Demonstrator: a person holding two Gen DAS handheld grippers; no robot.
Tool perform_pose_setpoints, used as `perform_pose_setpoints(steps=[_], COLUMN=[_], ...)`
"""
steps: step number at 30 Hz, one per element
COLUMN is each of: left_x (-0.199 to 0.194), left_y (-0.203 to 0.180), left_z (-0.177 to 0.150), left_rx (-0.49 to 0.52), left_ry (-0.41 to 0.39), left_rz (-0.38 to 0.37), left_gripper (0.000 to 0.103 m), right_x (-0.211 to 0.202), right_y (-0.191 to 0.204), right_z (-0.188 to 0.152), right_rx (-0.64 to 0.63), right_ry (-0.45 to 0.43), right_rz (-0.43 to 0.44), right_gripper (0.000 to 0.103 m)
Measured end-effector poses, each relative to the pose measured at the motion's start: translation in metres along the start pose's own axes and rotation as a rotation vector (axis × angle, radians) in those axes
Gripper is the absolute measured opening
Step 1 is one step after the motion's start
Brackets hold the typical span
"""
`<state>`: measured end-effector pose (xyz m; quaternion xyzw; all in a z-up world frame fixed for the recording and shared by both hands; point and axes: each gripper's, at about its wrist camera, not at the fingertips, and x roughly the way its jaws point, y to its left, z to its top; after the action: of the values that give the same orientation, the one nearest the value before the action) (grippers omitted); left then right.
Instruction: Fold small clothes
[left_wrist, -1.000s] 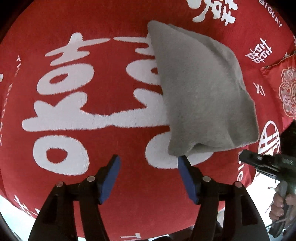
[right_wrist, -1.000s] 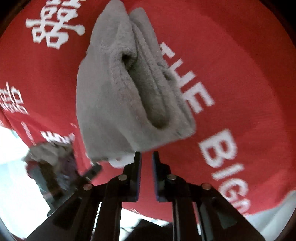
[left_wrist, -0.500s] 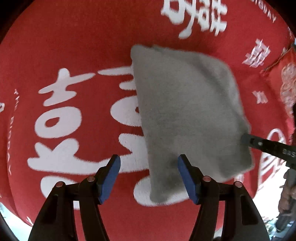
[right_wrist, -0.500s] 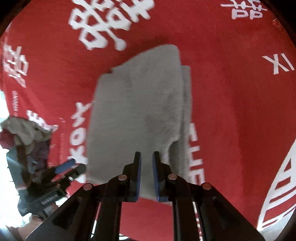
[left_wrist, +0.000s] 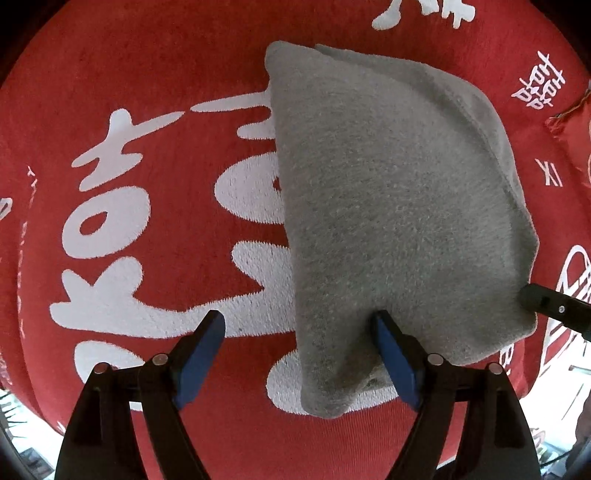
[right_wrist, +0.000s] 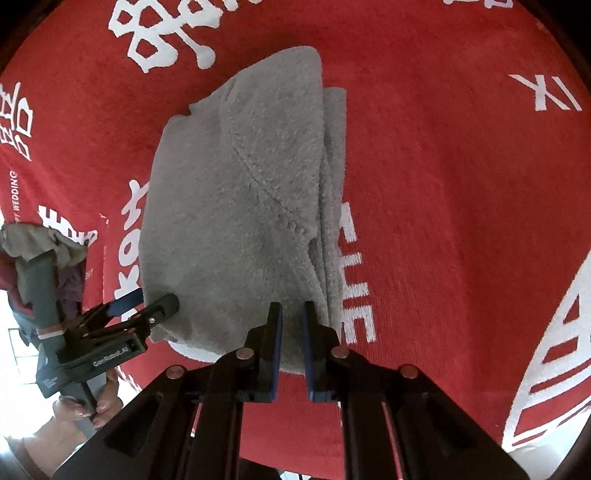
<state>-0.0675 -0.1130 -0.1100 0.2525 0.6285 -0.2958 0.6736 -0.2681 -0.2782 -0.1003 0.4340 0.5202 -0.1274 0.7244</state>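
Both claws have come close to the soft, light grey cloth (left_wrist: 399, 206). Left claw (left_wrist: 299, 332) stays wide apart; right claw (right_wrist: 291, 314) almost together, holding nothing. Grab its near edge.

folded grey garment (right_wrist: 251, 206) on red cloth (right_wrist: 443, 184), nearly closed right gripper (right_wrist: 291, 314) at its near edge

Both wrist views look down closely, from adjacent sides, sharing the grey garment (left_wrist: 399, 206) on red cloth (right_wrist: 461, 184).
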Motion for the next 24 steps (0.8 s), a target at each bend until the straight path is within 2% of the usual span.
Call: perform_pose_setpoints(steps=[3, 5, 10, 11, 12, 14, 15, 18, 20, 22, 24], left_x=[-0.001, -0.001, -0.004, -0.004, -0.004, -0.004, -0.003, -0.004, -0.006, -0.006, -0.010], left_y=[-0.003, -0.004, -0.011, -0.011, -0.011, -0.014, -0.015, -0.021, -0.027, -0.030, -0.032], left_z=[0.004, 0.006, 0.009, 0.009, 0.010, 0.013, 0.014, 0.020, 0.026, 0.030, 0.029], left_rx=[-0.007, -0.012, -0.045, -0.050, -0.052, -0.046, -0.044, -0.039, -0.037, -0.038, -0.037], left_ry=[0.014, 0.017, 0.027, 0.033, 0.036, 0.041, 0.042, 0.044, 0.045, 0.051, 0.053], left_rz=[0.018, 0.051, 0.052, 0.054, 0.062, 0.074, 0.078, 0.088, 0.094, 0.093, 0.089], left_gripper=[0.083, 0.099, 0.099, 0.102, 0.102, 0.102, 0.102, 0.102, 0.102, 0.102, 0.102], right_x=[-0.002, -0.007, -0.016, -0.017, -0.017, -0.017, -0.017, -0.018, -0.017, -0.017, -0.019], right_y=[0.000, -0.001, -0.009, -0.012, -0.013, -0.015, -0.016, -0.019, -0.022, -0.024, -0.024], right_z=[0.003, 0.004, 0.011, 0.013, 0.014, 0.019, 0.021, 0.027, 0.031, 0.034, 0.038], right_rx=[-0.006, -0.007, 0.003, 0.003, 0.002, -0.001, 0.000, 0.005, 0.005, -0.007, -0.019], right_ry=[0.013, 0.010, 0.007, 0.011, 0.012, 0.017, 0.017, 0.015, 0.012, -0.006, -0.026], right_rz=[0.000, 0.003, 0.009, 0.008, 0.008, 0.006, 0.006, 0.021, 0.028, 0.050, 0.061], right_gripper=[0.012, 0.012, 0.012, 0.013, 0.018, 0.036, 0.049, 0.052, 0.064, 0.082, 0.082])
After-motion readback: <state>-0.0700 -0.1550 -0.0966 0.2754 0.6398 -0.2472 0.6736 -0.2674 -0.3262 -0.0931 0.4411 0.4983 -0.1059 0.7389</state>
